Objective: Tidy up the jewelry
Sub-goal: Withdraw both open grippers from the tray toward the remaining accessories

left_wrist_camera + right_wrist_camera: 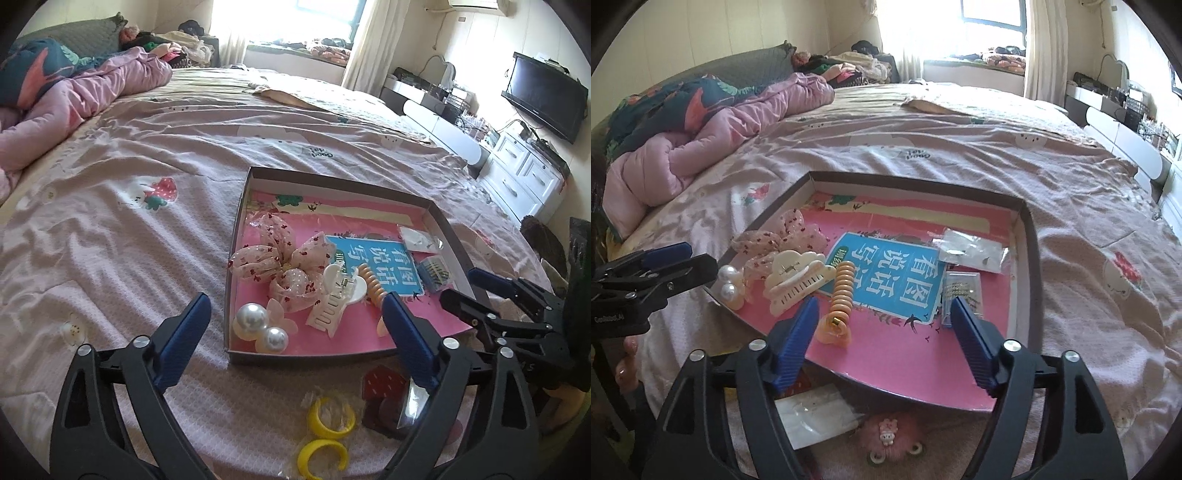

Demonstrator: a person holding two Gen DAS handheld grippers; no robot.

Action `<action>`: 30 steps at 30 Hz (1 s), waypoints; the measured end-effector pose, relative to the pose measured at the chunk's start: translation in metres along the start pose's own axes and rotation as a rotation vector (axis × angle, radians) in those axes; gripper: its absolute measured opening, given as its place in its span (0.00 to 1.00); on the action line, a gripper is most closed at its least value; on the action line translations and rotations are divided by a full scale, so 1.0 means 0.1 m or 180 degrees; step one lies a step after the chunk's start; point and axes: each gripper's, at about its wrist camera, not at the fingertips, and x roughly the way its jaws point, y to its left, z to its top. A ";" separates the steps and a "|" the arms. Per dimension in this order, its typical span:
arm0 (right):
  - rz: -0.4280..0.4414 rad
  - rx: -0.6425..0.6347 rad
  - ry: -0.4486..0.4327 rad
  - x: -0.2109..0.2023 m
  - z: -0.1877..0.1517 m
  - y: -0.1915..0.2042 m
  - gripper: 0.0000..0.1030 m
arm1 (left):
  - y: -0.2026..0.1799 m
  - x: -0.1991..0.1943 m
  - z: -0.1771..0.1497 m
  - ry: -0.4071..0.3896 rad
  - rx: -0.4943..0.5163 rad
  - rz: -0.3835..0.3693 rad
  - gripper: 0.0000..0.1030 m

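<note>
1. The left hand-held gripper stands wide open over the bed with nothing between its blue pads; its right pad overlaps the near edge of the shallow box.
2. The right hand-held gripper is equally wide open and holds nothing, its tips hanging over the near part of the box.
3. Just ahead of the left gripper, inside the box, lie two pearl balls, a cream claw clip and a pink dotted bow.
4. Between the right gripper's pads lies an orange spiral hair tie, resting on the pink and blue booklet that lines the box.
5. Close to the right gripper's right pad is a card of small clips; beyond it, a clear packet.
6. Below the left gripper, on the bed outside the box, lie two yellow crescent pieces in clear wrap and a red strawberry clip.
7. Beneath the right gripper, also outside the box, lie a clear packet with a white card and a pink fluffy piece with a bunny charm.
</note>
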 end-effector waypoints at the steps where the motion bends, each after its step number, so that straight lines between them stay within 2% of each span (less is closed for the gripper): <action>1: -0.0015 0.0005 -0.0022 -0.03 0.00 0.00 0.78 | 0.00 -0.02 -0.01 -0.0008 -0.0001 0.0008 0.85; 15: -0.0012 0.0018 -0.0201 -0.39 0.00 -0.01 0.85 | -0.04 -0.31 -0.05 -0.0072 -0.0048 0.0013 0.89; 30: -0.0016 -0.0073 -0.0305 -0.83 -0.14 -0.07 0.86 | -0.17 -0.61 -0.15 -0.0155 0.0053 0.0023 0.89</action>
